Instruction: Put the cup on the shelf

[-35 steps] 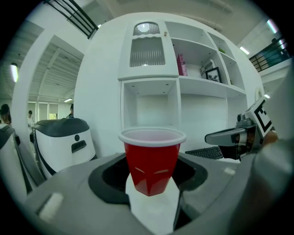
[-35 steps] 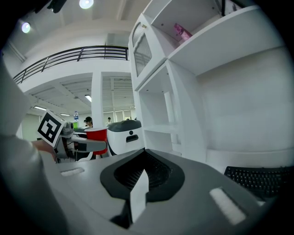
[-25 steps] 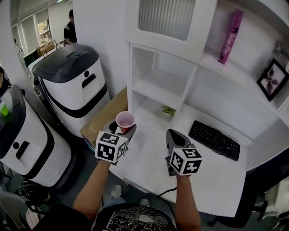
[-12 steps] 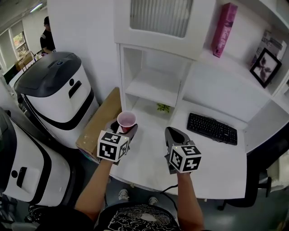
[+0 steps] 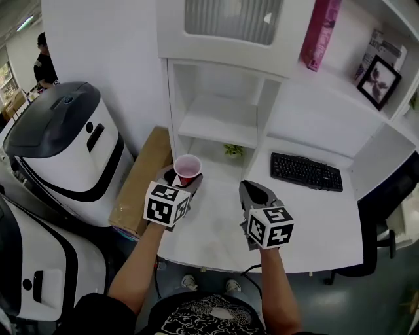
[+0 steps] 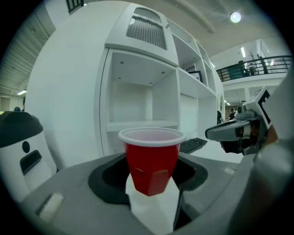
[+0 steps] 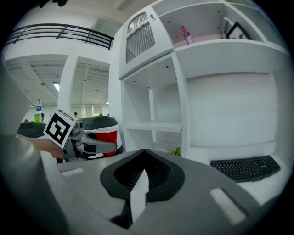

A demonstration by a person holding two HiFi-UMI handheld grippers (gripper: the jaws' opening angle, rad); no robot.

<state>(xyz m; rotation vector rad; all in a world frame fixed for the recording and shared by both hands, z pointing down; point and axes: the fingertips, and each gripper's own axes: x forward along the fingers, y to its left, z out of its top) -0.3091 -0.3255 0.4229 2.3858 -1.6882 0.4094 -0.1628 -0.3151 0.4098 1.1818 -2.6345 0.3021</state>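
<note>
White board is used throughout the desk (image 5: 314, 216) and the shelving unit (image 5: 216, 124) that is raised along its back edge, with open compartments stacked at the left end under a cabinet with a ribbed door (image 5: 226, 19). A white machine with a dark lid (image 5: 62, 144) is parked on the floor well to the left of the desk, and a cardboard box (image 5: 137, 180) is stood between it and the desk's left edge. A black keyboard (image 5: 306, 172) is laid near the back edge of the desk, right of centre. On the upper shelf a pink box (image 5: 319, 33) is stood upright, and a framed picture (image 5: 376, 82) is propped further right. The left gripper (image 5: 180, 182) is held over the front left part of the desk, before the open compartments, and its jaws are closed on the lower part of the red cup (image 5: 187, 165), which is kept upright with its white rim uppermost. The right gripper (image 5: 254, 194) is held beside it over the desk's front edge, and its jaws are pressed together with nothing between them. A small green plant (image 5: 232, 151) is tucked into the lowest compartment, at the desk's back edge.
</note>
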